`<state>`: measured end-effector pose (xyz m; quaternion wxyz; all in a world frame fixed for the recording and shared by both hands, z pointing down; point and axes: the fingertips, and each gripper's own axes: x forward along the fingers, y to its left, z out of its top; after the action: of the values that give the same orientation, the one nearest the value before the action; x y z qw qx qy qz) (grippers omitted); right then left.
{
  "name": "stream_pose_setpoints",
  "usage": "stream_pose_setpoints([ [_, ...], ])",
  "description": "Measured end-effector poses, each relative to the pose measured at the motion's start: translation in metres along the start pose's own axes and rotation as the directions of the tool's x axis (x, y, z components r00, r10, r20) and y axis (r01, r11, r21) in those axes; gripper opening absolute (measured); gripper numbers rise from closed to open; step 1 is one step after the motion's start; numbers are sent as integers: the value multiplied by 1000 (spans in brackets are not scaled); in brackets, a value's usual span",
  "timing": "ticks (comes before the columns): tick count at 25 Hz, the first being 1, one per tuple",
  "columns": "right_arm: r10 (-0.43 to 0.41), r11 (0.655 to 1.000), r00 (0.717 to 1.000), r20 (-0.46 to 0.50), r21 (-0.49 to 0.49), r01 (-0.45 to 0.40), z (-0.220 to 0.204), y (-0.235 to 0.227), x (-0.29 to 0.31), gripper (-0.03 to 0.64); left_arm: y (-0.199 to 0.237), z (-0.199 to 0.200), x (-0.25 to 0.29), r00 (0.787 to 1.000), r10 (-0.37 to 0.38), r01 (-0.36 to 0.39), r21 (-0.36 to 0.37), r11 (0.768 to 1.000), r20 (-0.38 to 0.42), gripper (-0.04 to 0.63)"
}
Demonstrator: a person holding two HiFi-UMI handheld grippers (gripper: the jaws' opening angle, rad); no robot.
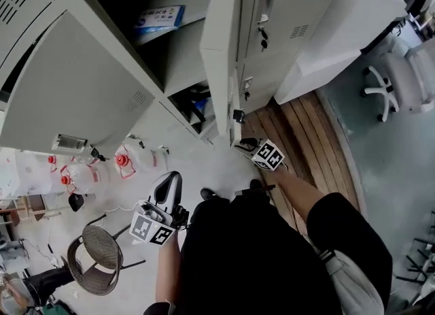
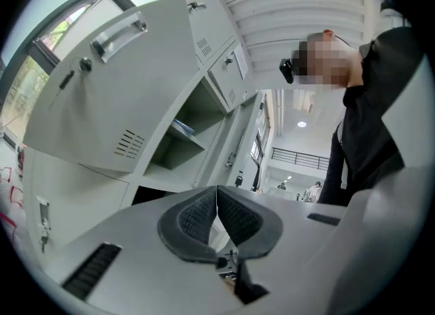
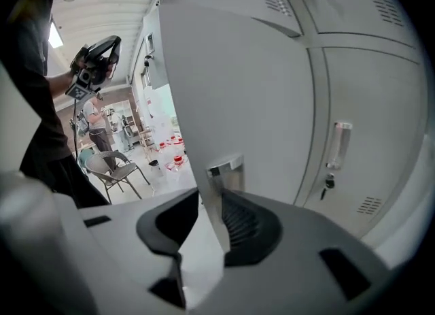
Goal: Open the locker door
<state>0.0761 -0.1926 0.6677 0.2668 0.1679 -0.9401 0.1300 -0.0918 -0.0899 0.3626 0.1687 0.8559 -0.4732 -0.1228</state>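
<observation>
Right gripper (image 3: 207, 194) jaws stand spread. The free edge of the locker door (image 3: 231, 69) and its metal handle (image 3: 224, 169) run between them, and the edge lies against the ribbed pad (image 3: 241, 225). Contact at the opposite pad cannot be made out.

The locker door (image 1: 221, 48) stands open directly ahead of the right gripper (image 1: 246, 147). In the head view it appears edge-on, with its long axis vertical and its free edge pointing toward the person. Its top is cut off by the frame.

The compartment beyond that gripper's jaws holds a blue-and-white box (image 1: 160, 18) on a shelf. A second door (image 1: 75, 96) stands open farther to the left gripper's side.

Left gripper (image 2: 216, 191) jaws are pressed together with nothing between them. The left gripper (image 1: 168, 183) is held well apart from the door and points level.

Both hands are hidden under the grippers. The bare right forearm (image 1: 299, 191) reaches forward and the left forearm (image 1: 168, 266) is raised close to the body. A chair (image 1: 102, 252) and red-capped bottles (image 1: 122, 160) stand on the floor outside the left gripper.
</observation>
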Motion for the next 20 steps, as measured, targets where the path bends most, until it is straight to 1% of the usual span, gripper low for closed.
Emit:
stream_pose_setpoints([
  [4,-1,999,1000,24,33,1,30,17,53,110,39,24,-44,999,43,-43,4,999,15,17],
  [6,-24,998,999,46,54,22,47,18,79,107,56,30,-67,998,68,-68,1,998,14,17],
  [7,-49,997,997,60,67,45,56,16,90,100,64,31,-77,997,80,-80,-1,997,12,17],
  [8,-79,994,994,76,81,73,65,11,99,71,70,32,-87,996,91,-91,-4,996,11,17],
  [9,-105,991,991,87,95,96,74,7,109,28,76,32,-97,995,101,-101,-7,995,10,17],
  [10,-113,989,990,85,100,105,79,6,118,28,82,31,-105,994,111,-111,-13,994,12,17],
  [11,-104,991,992,68,96,97,83,8,130,29,88,30,-113,993,121,-120,-21,993,17,17],
  [12,-80,993,996,45,87,76,85,15,141,29,94,28,-121,991,131,-130,-32,991,23,17],
  [14,-3,997,1000,22,78,1,91,43,161,28,103,23,-135,988,148,-146,-56,988,34,17],
  [16,91,993,995,51,74,-94,104,83,168,14,108,21,-145,988,151,-147,-75,986,44,17],
  [18,176,981,979,101,59,-182,125,121,161,12,112,21,-151,988,144,-139,-89,986,56,17],
  [20,235,970,962,138,34,-242,147,145,144,12,116,19,-152,988,136,-129,-102,986,67,17],
])
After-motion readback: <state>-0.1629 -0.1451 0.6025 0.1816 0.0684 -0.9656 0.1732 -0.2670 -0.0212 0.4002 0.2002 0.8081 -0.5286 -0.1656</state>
